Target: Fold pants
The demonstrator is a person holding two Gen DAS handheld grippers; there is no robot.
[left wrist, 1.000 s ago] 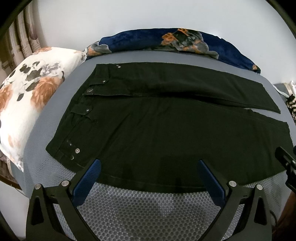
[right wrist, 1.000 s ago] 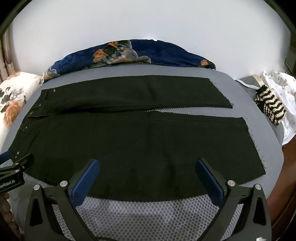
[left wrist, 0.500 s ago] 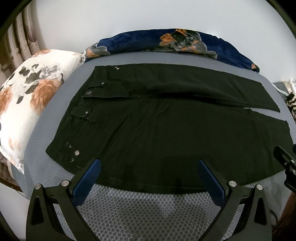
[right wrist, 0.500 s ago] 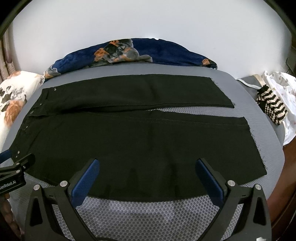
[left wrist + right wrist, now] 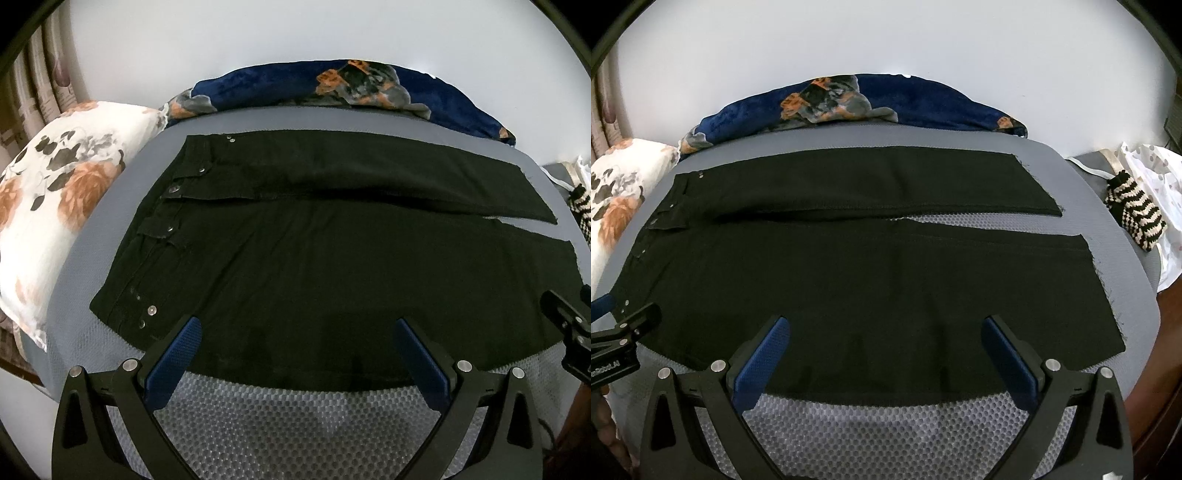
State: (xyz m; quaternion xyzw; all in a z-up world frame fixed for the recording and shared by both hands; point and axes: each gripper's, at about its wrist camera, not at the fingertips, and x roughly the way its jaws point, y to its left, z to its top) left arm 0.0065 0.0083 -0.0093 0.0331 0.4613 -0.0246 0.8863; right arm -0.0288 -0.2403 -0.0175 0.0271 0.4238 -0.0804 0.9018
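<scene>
Black pants (image 5: 332, 254) lie flat and spread on a grey mesh bed (image 5: 280, 424), waistband with metal buttons to the left, both legs running right. They also show in the right wrist view (image 5: 871, 273). My left gripper (image 5: 295, 328) is open and empty, just above the near edge of the pants by the waist end. My right gripper (image 5: 884, 326) is open and empty, over the near edge of the closer leg. Each gripper shows at the edge of the other's view.
A white floral pillow (image 5: 55, 206) lies left of the waistband. A navy floral blanket (image 5: 849, 103) is bunched along the far wall. A black-and-cream striped knit item (image 5: 1136, 210) and white cloth lie at the right. The bed's near edge (image 5: 886, 435) is under the grippers.
Both views have shifted slightly; the pants sit marginally lower in frame. The pants have not moved and both grippers stay open.
</scene>
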